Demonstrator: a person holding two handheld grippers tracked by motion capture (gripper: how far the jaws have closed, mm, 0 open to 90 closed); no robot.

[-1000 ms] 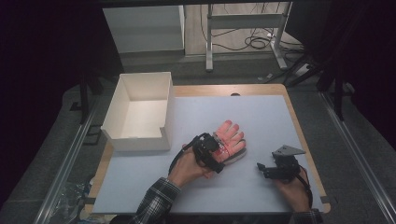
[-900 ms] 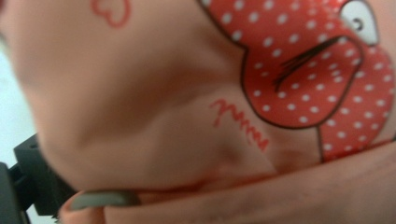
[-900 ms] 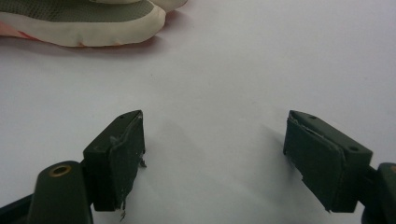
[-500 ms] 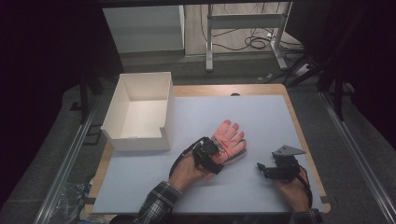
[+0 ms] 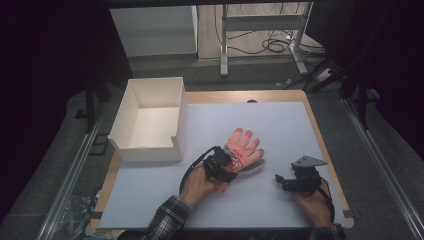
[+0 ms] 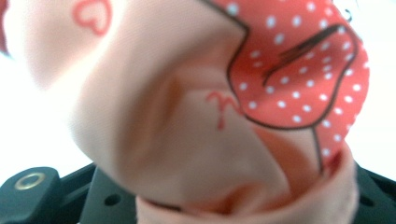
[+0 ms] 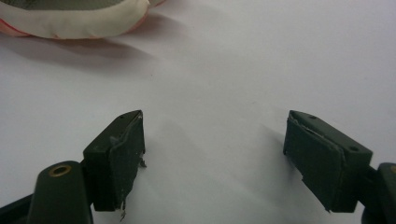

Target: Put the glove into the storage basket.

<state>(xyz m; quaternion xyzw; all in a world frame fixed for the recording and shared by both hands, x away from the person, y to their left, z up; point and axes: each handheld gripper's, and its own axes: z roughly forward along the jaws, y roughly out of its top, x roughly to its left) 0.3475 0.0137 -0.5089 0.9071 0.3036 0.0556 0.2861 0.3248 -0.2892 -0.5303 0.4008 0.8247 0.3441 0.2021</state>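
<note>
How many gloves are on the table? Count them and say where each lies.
1. A pink glove lies on the white table, right of the white box, its cuff end in the left gripper. Any glove beneath it would be hidden.

A white-topped table point(image 5: 280, 135) bears a pink glove point(image 5: 243, 147) and an open white box point(image 5: 147, 122).
</note>
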